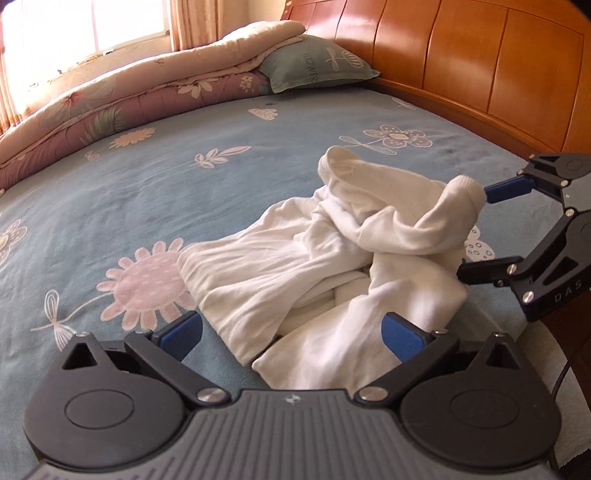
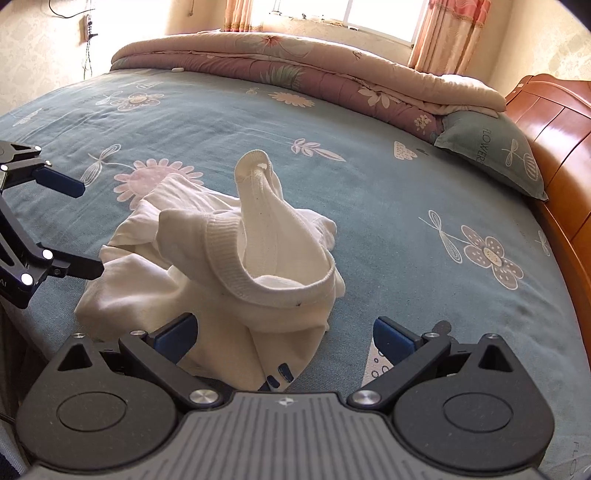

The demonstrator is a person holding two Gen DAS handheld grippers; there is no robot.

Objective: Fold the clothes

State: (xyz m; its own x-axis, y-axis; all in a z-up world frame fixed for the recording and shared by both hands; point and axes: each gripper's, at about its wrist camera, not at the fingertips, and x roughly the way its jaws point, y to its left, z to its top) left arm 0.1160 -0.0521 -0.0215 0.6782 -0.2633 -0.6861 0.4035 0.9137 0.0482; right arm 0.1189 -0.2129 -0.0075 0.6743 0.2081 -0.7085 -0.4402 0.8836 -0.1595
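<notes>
While it lies crumpled on the near part of a bed, a white garment (image 1: 295, 266) rises in loose folds, one ribbed cuff (image 2: 255, 166) standing up at its far side and a wide ribbed band (image 2: 236, 266) curling open toward the right wrist camera. A few small dark-blue marks (image 2: 280, 374) show on the cloth at its near edge in the right wrist view.

Both grippers hover over the heap with their jaws spread wide. The left gripper (image 1: 291, 334) straddles the near edge of the garment, its blue-padded fingers (image 1: 181, 336) on either side of the cloth and gripping nothing. The right gripper (image 2: 282, 339) does the same from its side, the fabric lying between its parted pads; seen from the left wrist camera, its two fingers frame a raised fold of the garment without closing on it.

Beneath the garment stretches a blue bedsheet (image 1: 147, 192) printed with pink and white flowers. A folded quilt (image 2: 295, 66) in pink and cream runs along the far edge below a bright window (image 2: 380, 14) with patterned curtains (image 2: 439, 33). A grey-green pillow (image 1: 317, 62) printed with the word "FLOWER" lies beside the quilt, against a polished wooden headboard (image 1: 461, 55).
</notes>
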